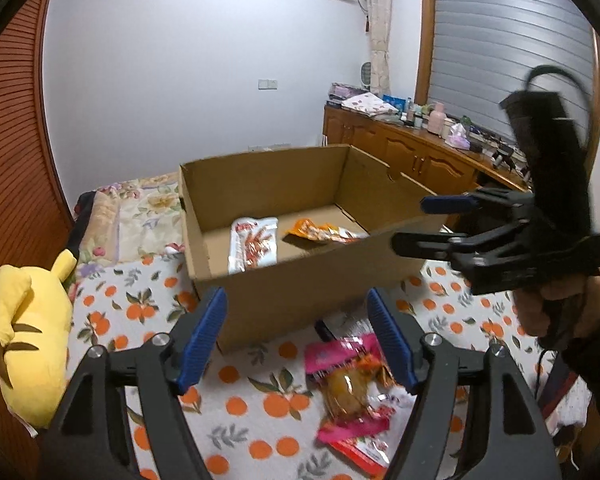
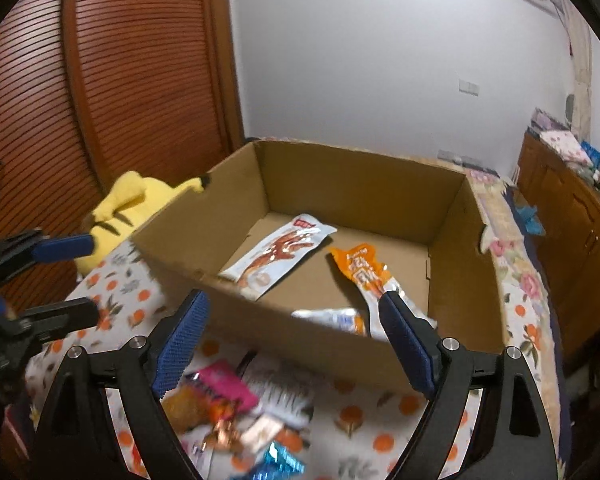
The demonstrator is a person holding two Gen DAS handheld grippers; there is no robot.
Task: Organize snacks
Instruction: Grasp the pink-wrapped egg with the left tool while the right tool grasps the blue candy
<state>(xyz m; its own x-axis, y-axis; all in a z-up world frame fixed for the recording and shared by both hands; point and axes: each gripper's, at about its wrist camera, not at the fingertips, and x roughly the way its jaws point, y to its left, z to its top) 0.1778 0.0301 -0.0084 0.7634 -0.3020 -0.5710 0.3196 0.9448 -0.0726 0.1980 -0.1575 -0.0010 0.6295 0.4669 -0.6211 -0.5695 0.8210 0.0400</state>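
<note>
Both tools are open and hold nothing. Left tool [image 1: 296,340] hangs over the bed [image 1: 260,408], its blue pads [image 1: 204,340] spread apart, with the near wall of the cardboard box [image 1: 300,292] showing between them. A pile of loose snack packets [image 1: 350,392], pink, red and orange-gold, lies on the orange-print bedcover just below and toward the 5 o'clock side of that tool, close to its right pad but not between the pads. Right tool [image 2: 296,340], seen in the left wrist view at 3 o'clock [image 1: 412,220] and gripped by a hand [image 1: 556,308], points toward the box's right end with its pads apart. In its own view the box [image 2: 204,276] fills the middle: a white packet with red print [image 2: 280,252] lies on the box floor toward 11 o'clock of the tool, and an orange packet [image 2: 360,268] lies at about 1 o'clock, its lower end running down behind the tool's right pad [image 2: 408,344]; whether they touch cannot be told. More loose packets [image 2: 228,412], blurred, lie on the bed at 7 o'clock, below the left pad. A yellow plush toy [image 1: 28,336] rests on the bed at 9 o'clock, left of the box.
</note>
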